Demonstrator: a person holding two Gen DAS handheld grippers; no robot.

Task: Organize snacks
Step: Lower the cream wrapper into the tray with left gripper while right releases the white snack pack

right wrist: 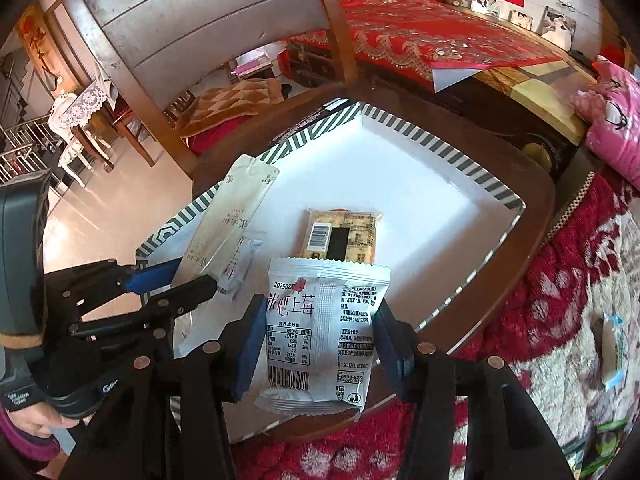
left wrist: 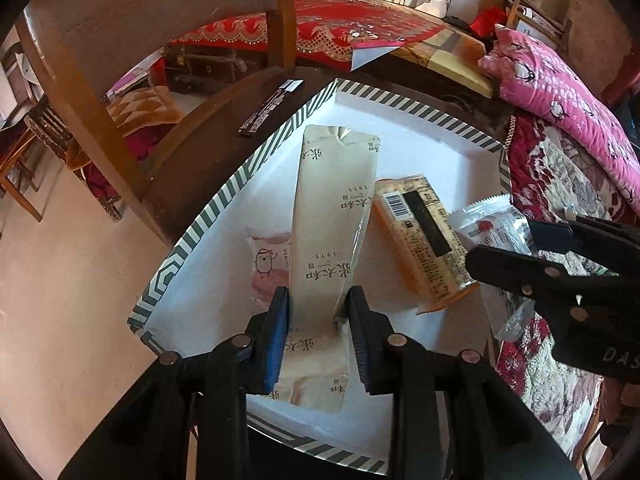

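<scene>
Landmark: the striped-rim tray (left wrist: 256, 168), white inside, standing on a dark stool seat; all places below are told from it.
Left gripper (left wrist: 318, 330): jaws narrowed onto the long beige packet (left wrist: 332, 216), pressing its two long edges near the end closest to the camera.
Long beige packet: held above the tray's left half; its long axis runs straight away from the jaws toward the tray's far corner, with the far end free.
Right gripper (right wrist: 316, 340): jaws closed on the white strawberry packet (right wrist: 324, 332), gripping it by its side edges.
White strawberry packet: hangs over the tray's near right edge, not yet laid down; its printed back faces the camera.
Already in the tray: an orange barcoded bar (left wrist: 424, 240) near the middle, and a pink packet (left wrist: 268, 268) half hidden under the beige one.
Deciding relation: both held packets lie over the tray, so a release probably drops each inside; the beige one seems further in, the white one nearest the rim.
Risk: judged from its overhang, the white packet may slide off the near edge.
</scene>
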